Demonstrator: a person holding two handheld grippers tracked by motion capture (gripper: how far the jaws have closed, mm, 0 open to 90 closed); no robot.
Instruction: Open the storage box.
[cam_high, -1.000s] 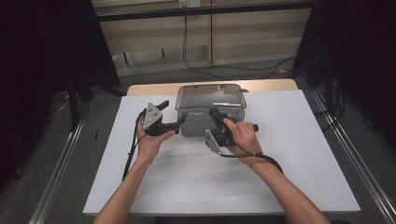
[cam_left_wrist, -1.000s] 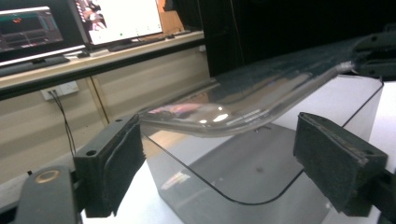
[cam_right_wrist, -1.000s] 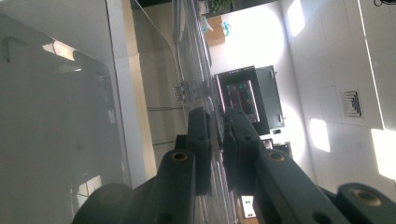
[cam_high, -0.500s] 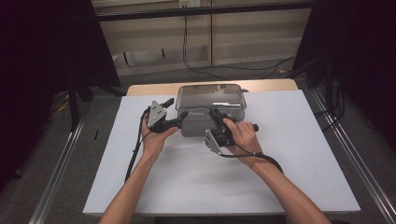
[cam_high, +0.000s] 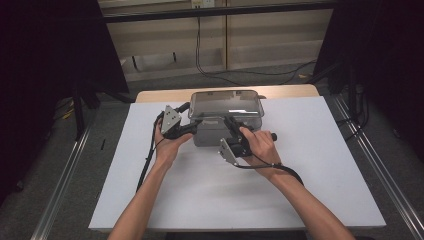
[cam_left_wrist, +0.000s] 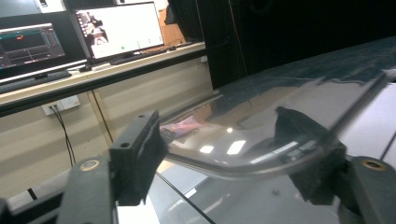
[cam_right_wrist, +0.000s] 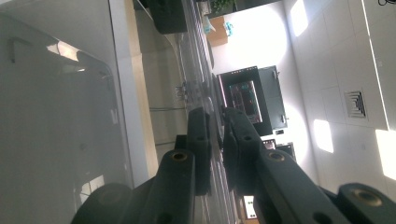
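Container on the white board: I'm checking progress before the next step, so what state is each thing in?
container: upright on the white board, clear lid on
clear lid: seated flat, its near left corner between the left gripper's jaws
left gripper: jaws just closing around the lid's corner
right gripper: shut on the lid's front rim

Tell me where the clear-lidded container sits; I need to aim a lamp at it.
In the high view the container sits at the far middle of the white table, between the two hand-held grippers.
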